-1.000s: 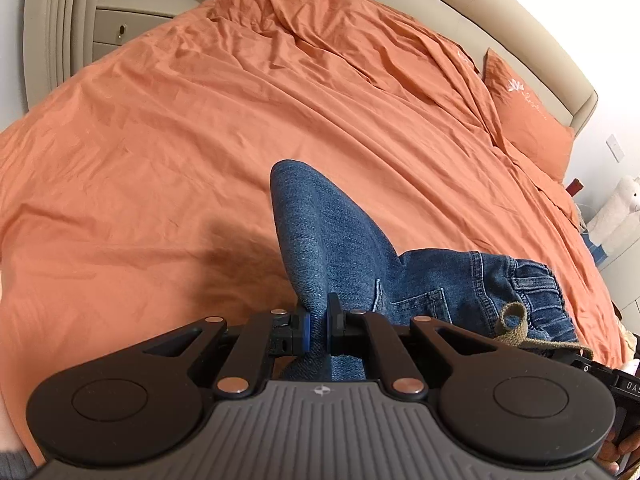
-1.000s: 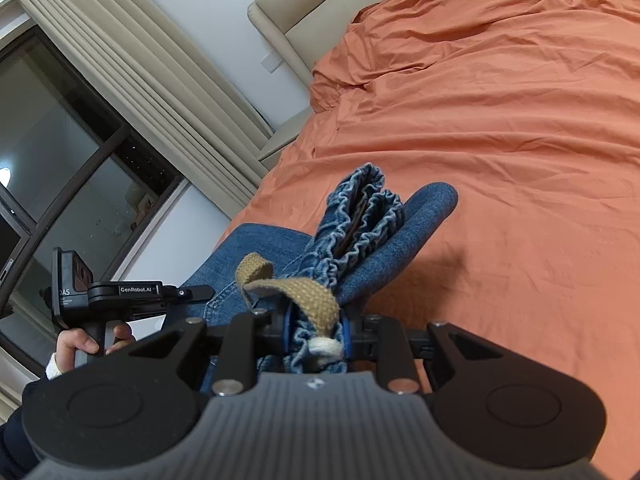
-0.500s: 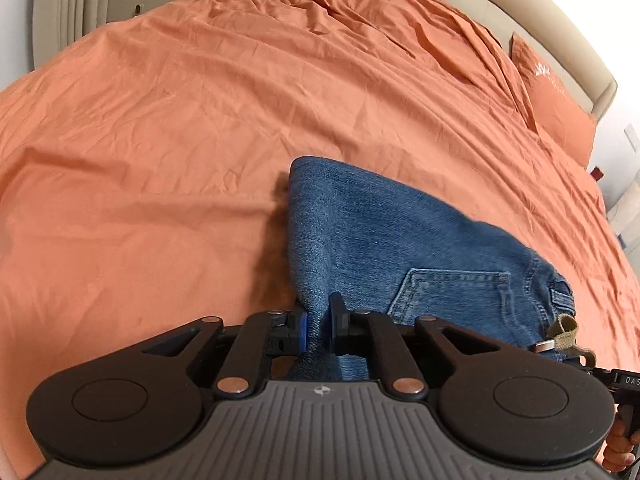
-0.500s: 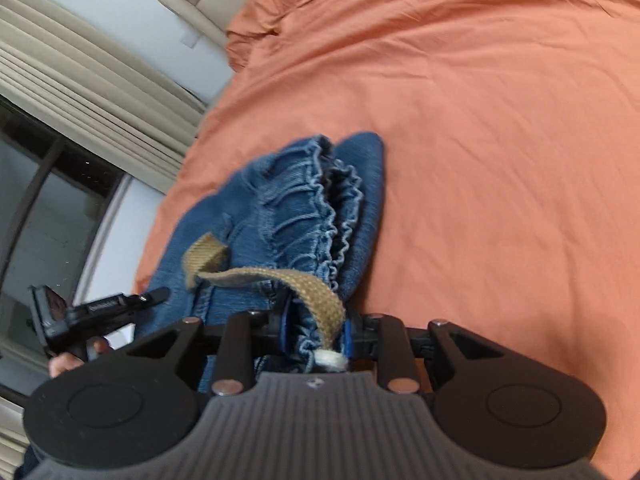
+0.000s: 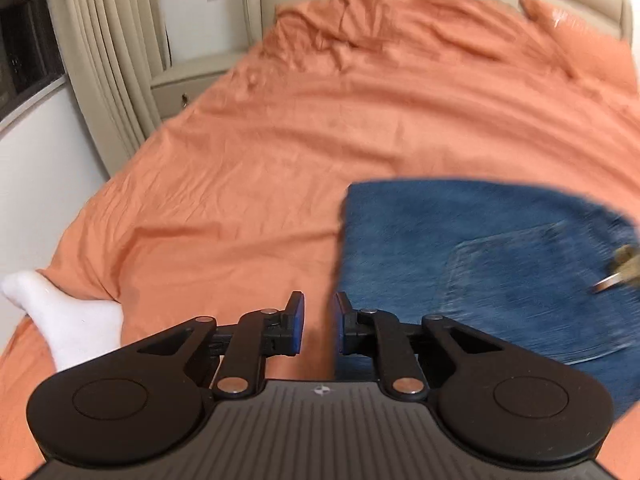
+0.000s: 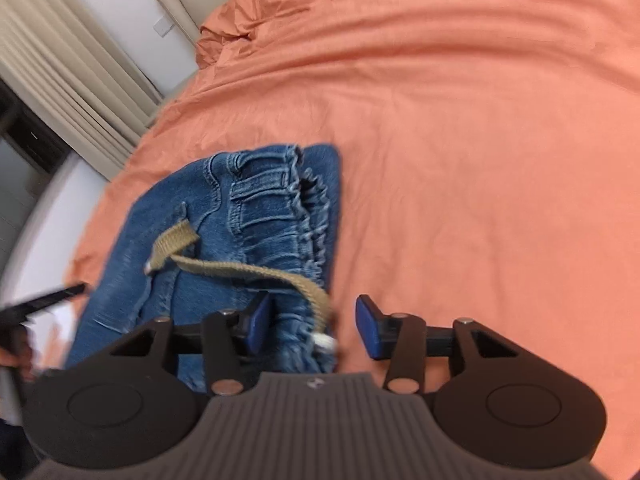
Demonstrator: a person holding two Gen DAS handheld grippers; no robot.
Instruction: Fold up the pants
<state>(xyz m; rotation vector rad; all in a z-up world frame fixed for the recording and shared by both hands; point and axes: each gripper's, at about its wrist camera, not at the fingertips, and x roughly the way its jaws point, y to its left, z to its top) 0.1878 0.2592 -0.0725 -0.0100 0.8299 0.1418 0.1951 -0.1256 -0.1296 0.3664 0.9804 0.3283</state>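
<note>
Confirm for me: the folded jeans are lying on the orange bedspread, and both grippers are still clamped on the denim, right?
Not quite. The folded jeans do lie on the orange bedspread, but neither gripper is clamped. The right wrist view shows the right gripper open around the waistband; the left wrist view shows the left gripper open beside the denim.

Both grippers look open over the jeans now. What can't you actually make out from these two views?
- Jeans, left wrist view: right part cut off by the frame edge, near hem hidden behind the left gripper; motion blur smears the pocket.
- Jeans, right wrist view: near waistband end hidden behind the right gripper.
- Drawstring: blur hides whether it touches a finger.
</note>
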